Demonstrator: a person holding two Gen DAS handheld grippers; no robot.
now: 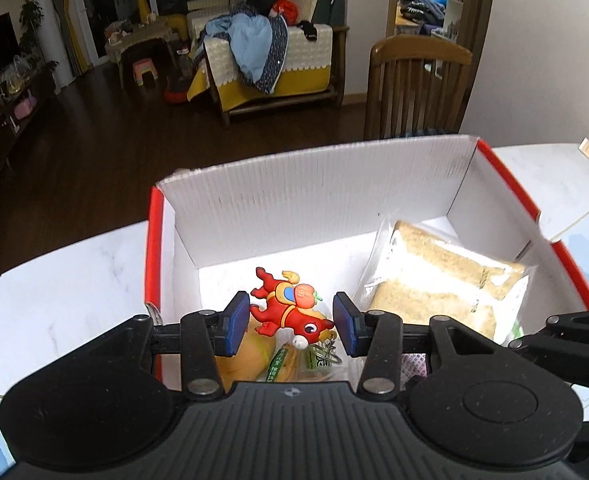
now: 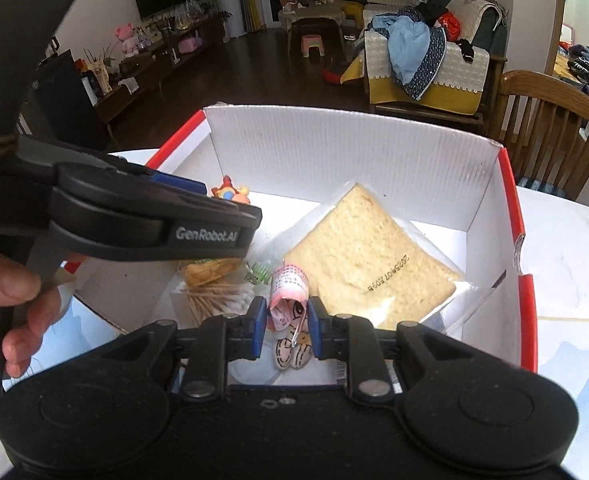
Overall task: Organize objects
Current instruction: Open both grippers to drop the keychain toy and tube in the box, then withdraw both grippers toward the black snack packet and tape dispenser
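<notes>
A white cardboard box with red edges [image 1: 314, 196] [image 2: 354, 148] stands on the table. My left gripper [image 1: 292, 326] is open above it, and a red cartoon animal keychain [image 1: 290, 310] lies in the box between its fingers, touching neither pad. My right gripper [image 2: 284, 328] is partly closed around a pink-and-white roll with a key ring [image 2: 288, 300]; whether the pads touch it is unclear. A bagged slice of bread [image 2: 368, 256] [image 1: 442, 280] lies at the box's right. The left gripper body [image 2: 134, 220] crosses the right wrist view.
In the box also lie a yellow snack packet [image 2: 208, 268], a bundle of cotton swabs [image 2: 222, 298] and a small face-printed item [image 2: 292, 354]. A wooden chair [image 1: 414, 88] stands behind the table. A sofa with clothes [image 1: 262, 52] is beyond.
</notes>
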